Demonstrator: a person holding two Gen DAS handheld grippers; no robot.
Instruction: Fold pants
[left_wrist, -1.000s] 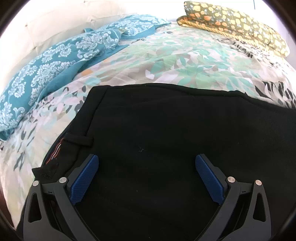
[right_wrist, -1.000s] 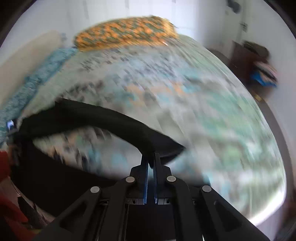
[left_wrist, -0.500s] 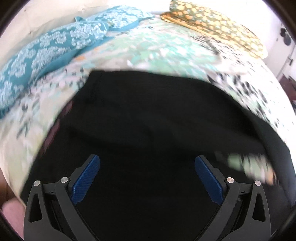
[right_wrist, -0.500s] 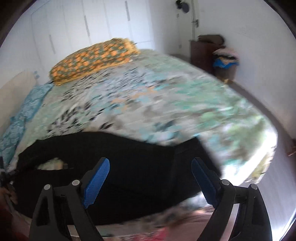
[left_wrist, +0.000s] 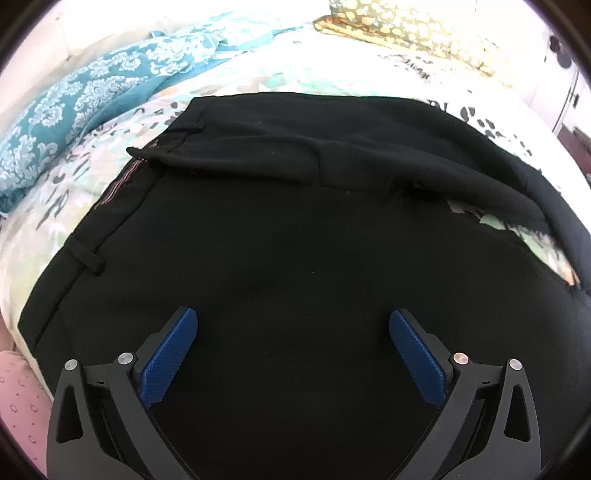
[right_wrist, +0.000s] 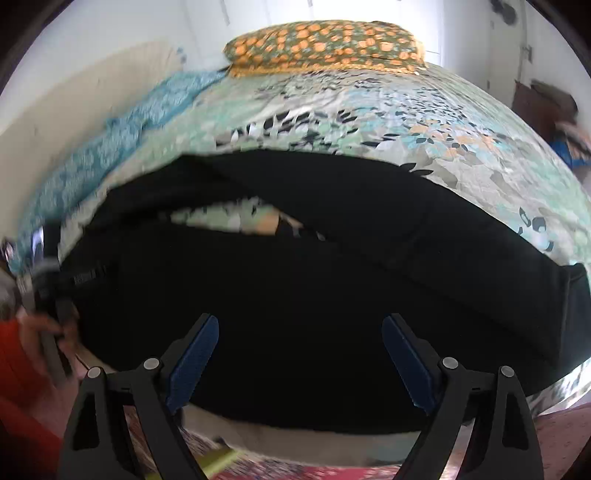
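My left gripper (left_wrist: 291, 354) hangs over the black pants (left_wrist: 295, 240) with its blue pads spread wide and nothing caught between them; my right gripper (right_wrist: 299, 358) is likewise released, its pads standing apart with only dark cloth beneath and no fabric pinched. The pants lie on the floral bedspread (left_wrist: 332, 74), filling the middle of both views; from the left wrist, the waistband (left_wrist: 122, 181) runs along the nine-to-eleven o'clock side, its striped inner lining showing where the top edge is turned over; a belt loop (left_wrist: 86, 258) sits at about nine o'clock on that band. One leg lies folded over the other, though not squarely; a wedge of bedspread shows through between the layers at about three o'clock in the left view, and at about eleven o'clock from centre in the right view. From the right wrist, the pants reach to four o'clock, where their hem end (right_wrist: 569, 306) lies near the bed's edge. A teal patterned blanket (left_wrist: 92, 92) is bunched at ten o'clock, apart from the pants; an orange-and-olive pillow (right_wrist: 325, 44) rests at twelve o'clock at the far end of the bed, well apart from them. At nine o'clock in the right view a blurred hand (right_wrist: 44, 328) shows by the waistband end.
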